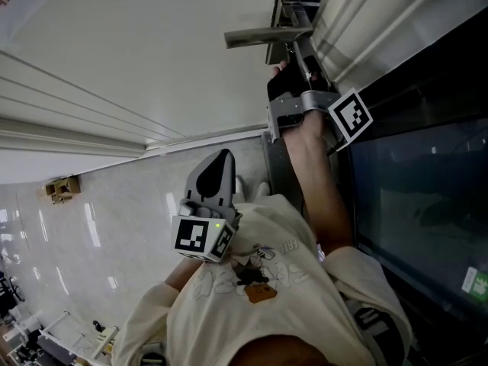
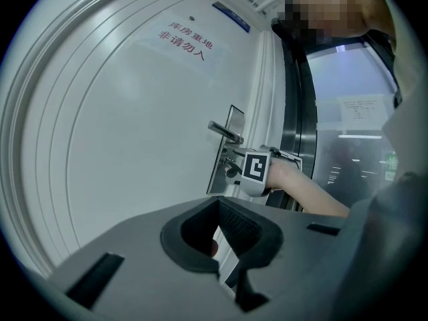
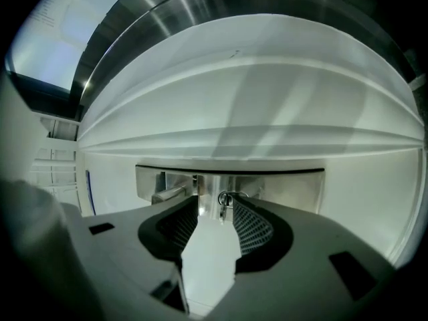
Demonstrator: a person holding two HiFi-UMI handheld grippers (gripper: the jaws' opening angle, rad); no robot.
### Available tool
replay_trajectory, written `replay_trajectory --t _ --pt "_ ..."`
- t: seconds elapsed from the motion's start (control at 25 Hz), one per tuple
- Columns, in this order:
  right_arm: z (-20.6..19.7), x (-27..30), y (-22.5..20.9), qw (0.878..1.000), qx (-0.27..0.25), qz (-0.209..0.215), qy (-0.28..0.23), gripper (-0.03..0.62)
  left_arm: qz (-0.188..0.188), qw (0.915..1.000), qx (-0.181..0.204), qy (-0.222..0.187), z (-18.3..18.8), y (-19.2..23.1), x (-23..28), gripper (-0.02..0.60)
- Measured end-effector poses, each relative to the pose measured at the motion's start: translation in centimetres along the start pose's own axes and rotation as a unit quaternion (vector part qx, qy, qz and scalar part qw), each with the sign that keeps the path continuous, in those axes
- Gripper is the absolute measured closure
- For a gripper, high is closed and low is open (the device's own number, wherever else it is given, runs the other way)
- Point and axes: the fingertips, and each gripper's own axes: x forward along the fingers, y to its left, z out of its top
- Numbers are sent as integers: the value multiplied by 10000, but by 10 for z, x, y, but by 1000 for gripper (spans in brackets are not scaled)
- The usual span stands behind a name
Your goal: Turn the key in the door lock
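- left gripper: well back from the lock plate, near the person's chest. Jaws look closed with nothing in them. It has no job here, so park it.
- lever handle: sticks out of the lock plate's left part. Keep the left jaw clear of it when rolling the wrist.
- key: in the cylinder at mid-plate, a ring hanging from it. It's small and glare-washed, so I can't tell how far it is turned.
- right gripper: up at the lock plate, jaws apart, one on each side of the key. The pads aren't pressing on it, so there's no grip.
- Step in hand, my read: re-grip, then turn.
- Centre the key bow between the pads before closing.
- Clamp on the bow's flat faces, not on the ring.
- Rotate about the key's own axis, with no sideways lever load on the cylinder.
- Risk: pads slip on thin metal, or the ring gets pinched instead of the bow.
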Motion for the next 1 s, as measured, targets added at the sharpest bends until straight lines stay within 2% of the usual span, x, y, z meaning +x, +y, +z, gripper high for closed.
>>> replay_trajectory --t 0.24,0.32,0.36,0.48,0.6,0.76,0.8,0.92,1.0 --pt "-2 -11 -5 9994 -214 -55 265 401 -16 10000 -34 -40 11 5 8 575" --pt "3 -24 -5 9977 -599 -94 293 413 -22 10000 -53 -42 11 5 8 575" --pt "7 -30 -2 9958 -870 -97 284 439 -26 10000 -65 -42 11 4 8 575" --pt "22 -45 13 9831 -1812 -5 244 474 -49 9999 -84 -38 10 1 9 575" --pt "28 -56 38 9566 -2896 205 245 494 -74 9999 -86 -37 10 0 10 575" --pt "21 -69 64 9096 -4108 412 461 546 -134 9999 -98 8 8 -2 14 575" --pt "15 -72 66 8993 -4303 455 633 568 -167 9998 -94 19 8 -4 15 575" --pt "-4 -84 64 8736 -4695 523 1166 577 -249 9997 -36 2 9 -10 18 575" --pt "-17 -96 58 8457 -5133 413 1399 582 -267 9996 -4 -1 10 -12 19 575"
